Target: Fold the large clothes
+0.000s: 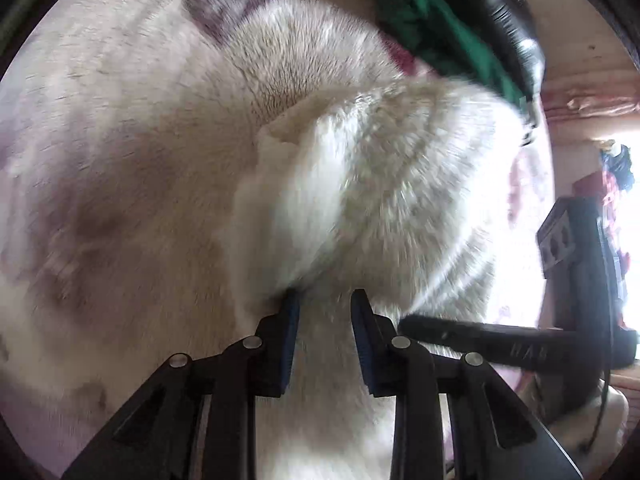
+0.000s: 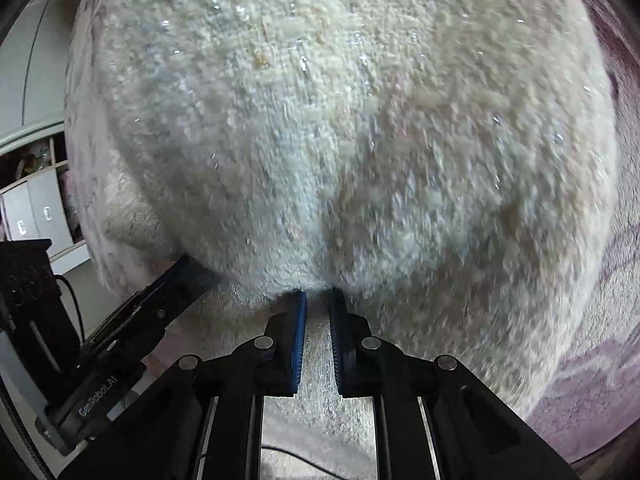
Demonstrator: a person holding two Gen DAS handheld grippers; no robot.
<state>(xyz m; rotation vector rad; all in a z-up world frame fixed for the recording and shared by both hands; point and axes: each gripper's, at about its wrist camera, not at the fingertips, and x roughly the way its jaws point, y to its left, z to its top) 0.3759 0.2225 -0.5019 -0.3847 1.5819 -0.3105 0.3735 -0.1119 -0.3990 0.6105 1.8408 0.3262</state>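
A large cream fuzzy sweater (image 1: 360, 184) lies on a bed and fills both views (image 2: 340, 140). My left gripper (image 1: 325, 300) has its jaws slightly apart with a thick fold of the sweater between the blue pads (image 1: 290, 336). My right gripper (image 2: 318, 300) is nearly closed, pinching the sweater's edge at its fingertips. Each gripper shows in the other's view: the right one at the lower right of the left wrist view (image 1: 520, 344), the left one at the lower left of the right wrist view (image 2: 132, 328). Both hold the sweater lifted.
A pale pink patterned bedspread (image 1: 80, 160) lies under the sweater and shows at the right (image 2: 600, 360). A green garment (image 1: 440, 28) and a black item (image 1: 508, 12) lie at the far side. White cabinets (image 2: 36, 208) stand at the left.
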